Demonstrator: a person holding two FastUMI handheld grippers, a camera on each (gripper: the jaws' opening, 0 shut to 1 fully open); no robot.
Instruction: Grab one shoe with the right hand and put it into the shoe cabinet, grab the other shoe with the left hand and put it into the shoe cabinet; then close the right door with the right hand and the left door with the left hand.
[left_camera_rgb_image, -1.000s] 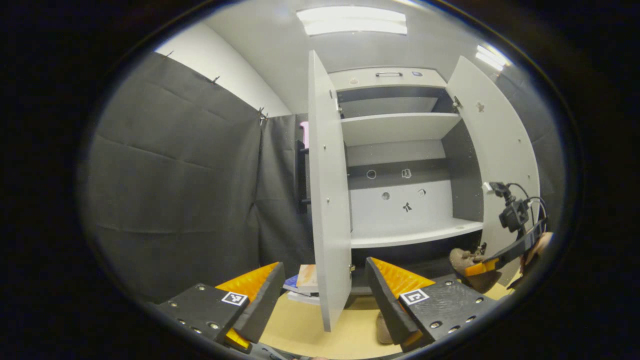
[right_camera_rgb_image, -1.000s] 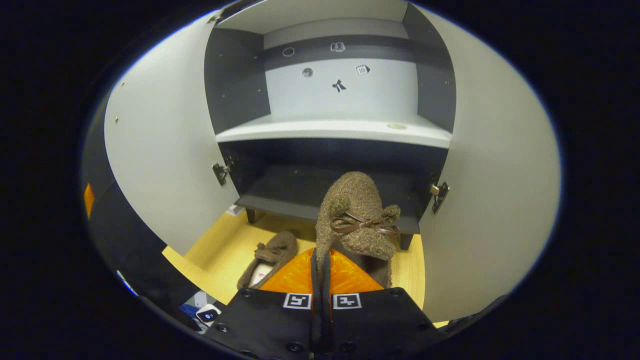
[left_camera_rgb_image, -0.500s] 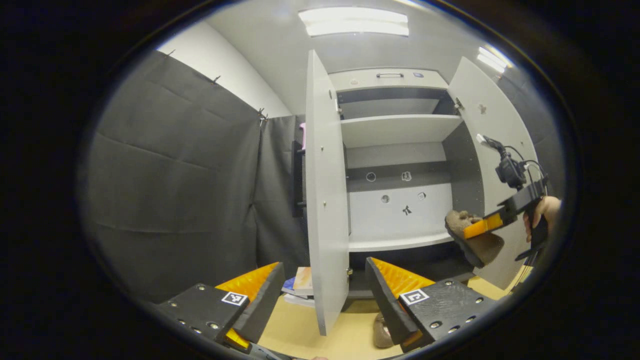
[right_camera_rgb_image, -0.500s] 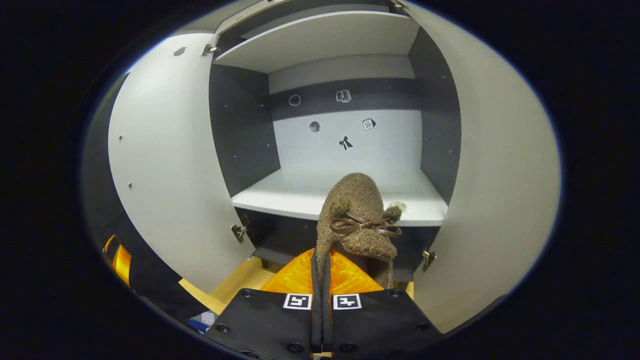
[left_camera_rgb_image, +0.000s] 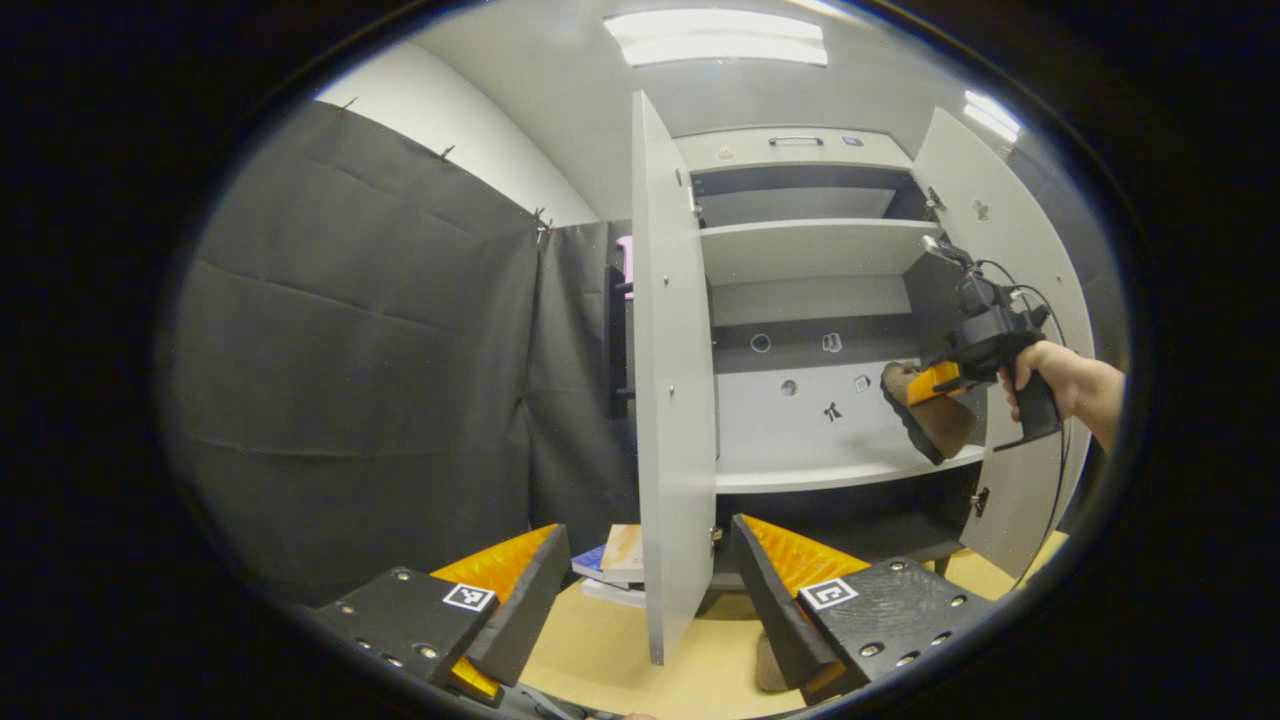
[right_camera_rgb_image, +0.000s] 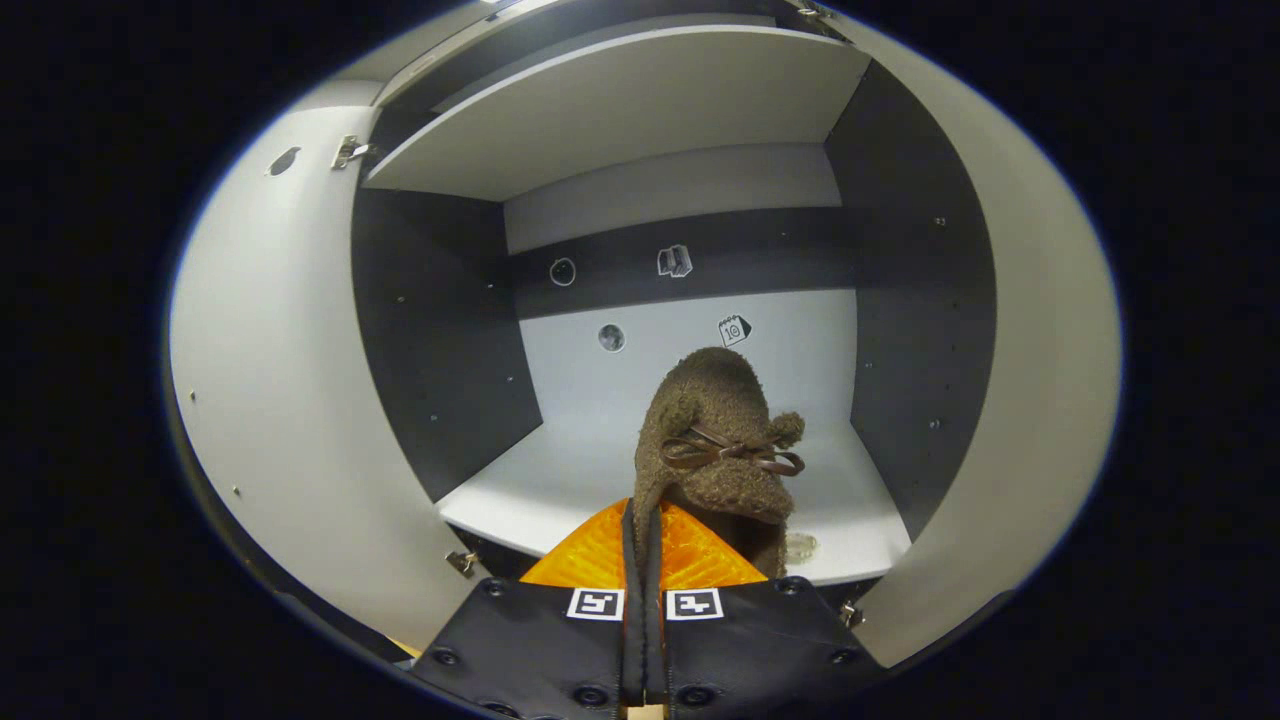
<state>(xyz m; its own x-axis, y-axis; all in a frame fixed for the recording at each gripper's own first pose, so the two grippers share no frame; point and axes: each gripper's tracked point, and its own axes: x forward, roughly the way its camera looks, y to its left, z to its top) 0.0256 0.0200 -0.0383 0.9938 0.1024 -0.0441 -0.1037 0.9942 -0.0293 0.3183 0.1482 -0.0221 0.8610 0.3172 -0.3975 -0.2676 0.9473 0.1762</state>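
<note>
A brown fuzzy shoe with a ribbon bow (right_camera_rgb_image: 715, 430) hangs from my right gripper (right_camera_rgb_image: 640, 530), which is shut on its edge. Its toe points into the shoe cabinet, above the front of the white middle shelf (right_camera_rgb_image: 560, 480). In the left gripper view the same shoe (left_camera_rgb_image: 925, 415) hangs before that shelf, held by the right gripper (left_camera_rgb_image: 945, 378) in a hand. My left gripper (left_camera_rgb_image: 650, 590) stands open and low, with nothing between its fingers. The other shoe (left_camera_rgb_image: 768, 665) lies on the floor, mostly hidden behind one finger (left_camera_rgb_image: 790, 585).
Both cabinet doors stand open: the left door (left_camera_rgb_image: 668, 400) juts edge-on toward my left gripper, the right door (left_camera_rgb_image: 1010, 260) is behind the hand. In the right gripper view the doors (right_camera_rgb_image: 270, 400) (right_camera_rgb_image: 1020, 400) flank the opening. Books (left_camera_rgb_image: 615, 560) lie on the yellow floor (left_camera_rgb_image: 620, 660).
The right gripper has carried the shoe up from near the floor to the middle shelf's height and closer to the cabinet. The left gripper has hardly moved.
</note>
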